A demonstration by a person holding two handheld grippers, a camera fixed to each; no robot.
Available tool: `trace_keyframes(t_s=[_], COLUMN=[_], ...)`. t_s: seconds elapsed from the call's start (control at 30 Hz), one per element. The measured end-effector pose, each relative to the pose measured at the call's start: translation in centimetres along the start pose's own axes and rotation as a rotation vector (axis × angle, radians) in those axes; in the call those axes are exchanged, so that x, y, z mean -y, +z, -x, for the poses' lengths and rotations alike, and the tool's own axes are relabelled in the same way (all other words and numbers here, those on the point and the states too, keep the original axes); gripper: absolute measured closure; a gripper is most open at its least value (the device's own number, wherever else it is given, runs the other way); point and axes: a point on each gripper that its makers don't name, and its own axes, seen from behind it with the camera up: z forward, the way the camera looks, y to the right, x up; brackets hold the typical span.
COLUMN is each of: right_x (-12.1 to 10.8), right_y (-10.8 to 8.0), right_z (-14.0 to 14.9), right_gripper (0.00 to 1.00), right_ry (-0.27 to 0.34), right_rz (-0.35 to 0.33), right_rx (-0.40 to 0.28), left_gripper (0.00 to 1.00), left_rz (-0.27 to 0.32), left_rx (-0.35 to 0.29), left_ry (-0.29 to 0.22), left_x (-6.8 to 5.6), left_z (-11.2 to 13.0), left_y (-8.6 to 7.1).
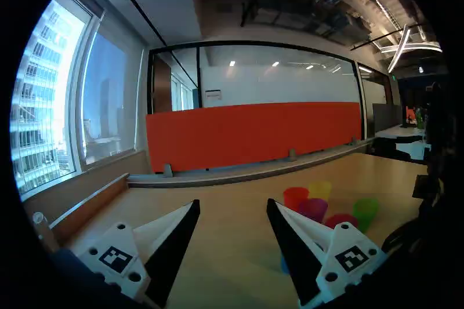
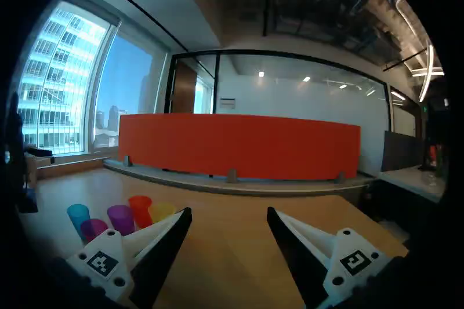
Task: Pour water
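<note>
Several coloured plastic cups stand in a cluster on the wooden table. In the left gripper view I see an orange cup, a yellow cup, a purple cup, a green cup and a red cup just right of my left gripper, which is open and holds nothing. In the right gripper view the cluster lies to the left: a blue cup, a purple cup, an orange cup, a yellow cup. My right gripper is open and holds nothing.
The wooden table runs back to an orange divider panel on a grey rail. Large windows line the left wall. A dark shape stands at the right edge of the left gripper view.
</note>
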Motion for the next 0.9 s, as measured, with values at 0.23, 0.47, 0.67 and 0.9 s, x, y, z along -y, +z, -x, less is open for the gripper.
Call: trace_keyframes(t_s=[0.23, 0.47, 0.67, 0.9], right_x=[-0.8, -2.2, -2.5, -2.2], right_y=[-0.5, -0.7, -1.1, -1.3], right_z=[-0.5, -0.2, 0.1, 0.3], right_gripper=[0.00, 0.00, 0.00, 0.00], right_ry=[0.021, 0.013, 0.025, 0.038], right_rz=[0.042, 0.089, 0.108, 0.109], right_rx=[-0.038, -0.041, -0.038, -0.036], left_gripper=[0.15, 0.15, 0.15, 0.15], left_rz=[-0.025, -0.044, -0.053, -0.070], left_rx=[-0.035, -0.054, -0.052, -0.063], left_ry=[-0.020, -0.024, -0.014, -0.014], left_x=[0.1, 0.2, 0.1, 0.0], left_z=[-0.4, -0.4, 0.2, 0.5], left_y=[0.0, 0.2, 0.4, 0.6])
